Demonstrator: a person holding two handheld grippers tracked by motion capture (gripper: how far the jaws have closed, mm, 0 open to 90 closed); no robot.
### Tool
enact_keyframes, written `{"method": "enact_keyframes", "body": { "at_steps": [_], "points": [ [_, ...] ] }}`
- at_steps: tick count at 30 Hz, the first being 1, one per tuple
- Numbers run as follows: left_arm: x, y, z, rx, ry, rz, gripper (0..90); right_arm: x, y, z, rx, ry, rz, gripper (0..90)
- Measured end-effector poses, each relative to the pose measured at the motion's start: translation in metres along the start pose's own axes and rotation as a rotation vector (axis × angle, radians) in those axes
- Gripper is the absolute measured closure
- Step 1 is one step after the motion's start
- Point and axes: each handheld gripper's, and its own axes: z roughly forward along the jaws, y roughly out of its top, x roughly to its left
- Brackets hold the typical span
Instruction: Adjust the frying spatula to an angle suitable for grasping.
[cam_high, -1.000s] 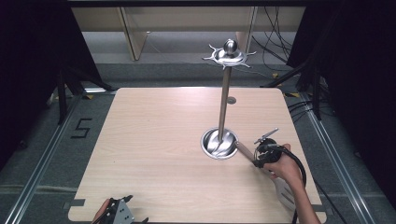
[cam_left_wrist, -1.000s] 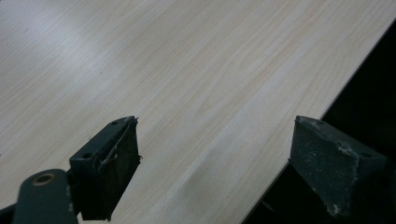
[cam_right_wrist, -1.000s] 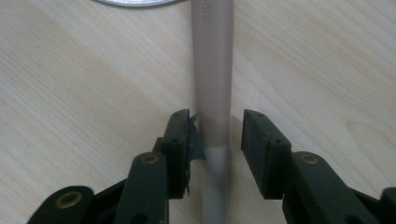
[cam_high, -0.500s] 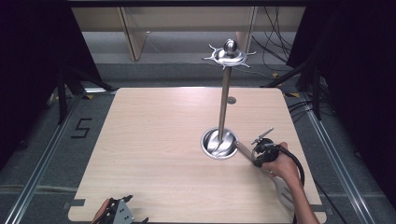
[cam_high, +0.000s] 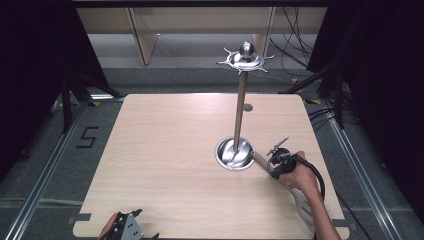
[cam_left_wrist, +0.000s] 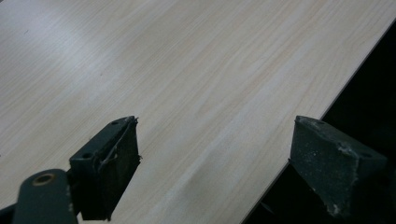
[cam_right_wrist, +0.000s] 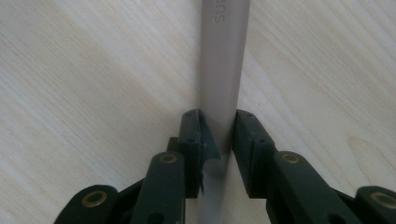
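Observation:
A flat grey metal utensil handle (cam_right_wrist: 224, 56) with stamped letters runs up between my right gripper's (cam_right_wrist: 218, 121) jaws, which are shut on it, low over the wooden table (cam_right_wrist: 84, 70). In the high view the right gripper (cam_high: 274, 162) sits just right of the round base (cam_high: 235, 154) of a tall metal stand, and the handle (cam_high: 260, 160) reaches toward that base. A pale slotted piece (cam_high: 301, 202) shows under the forearm. My left gripper (cam_high: 125, 227) is at the table's near left edge; its jaws (cam_left_wrist: 215, 154) stand wide apart with nothing between them.
The stand's pole (cam_high: 240, 110) rises to a hooked crown (cam_high: 246, 59) with a ball on top. The tabletop (cam_high: 165, 150) is bare wood. The table edge (cam_left_wrist: 299, 140) drops off to dark floor beside the left gripper. Cables lie at the far right.

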Motion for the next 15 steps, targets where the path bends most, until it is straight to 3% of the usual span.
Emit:
{"method": "enact_keyframes", "body": {
  "at_steps": [1,3,7,8,9,11,15],
  "points": [
    [0.001,0.0,-0.001,-0.001,0.009,0.011,15.0,-0.002,-0.001,0.0,-0.016,0.003,-0.019,74.2],
    [0.0,0.0,0.001,-0.011,0.006,-0.01,15.0,-0.002,-0.002,-0.003,-0.023,0.014,-0.011,74.3],
    [0.0,0.001,-0.001,0.01,0.023,0.013,15.0,-0.001,-0.005,-0.012,-0.055,0.009,0.002,74.4],
    [-0.001,0.0,0.001,-0.01,0.029,-0.008,15.0,-0.001,-0.006,-0.014,-0.073,0.003,-0.009,74.4],
    [-0.002,0.0,0.002,-0.026,0.019,-0.032,15.0,0.0,-0.007,-0.016,-0.074,0.012,0.014,74.4],
    [0.0,0.0,-0.001,0.0,0.001,0.001,15.0,0.0,-0.008,-0.021,-0.099,0.012,0.02,74.5],
    [0.0,0.0,-0.001,-0.008,0.002,-0.002,15.0,-0.002,-0.012,-0.029,-0.152,0.007,0.024,74.5]
  ]
}}
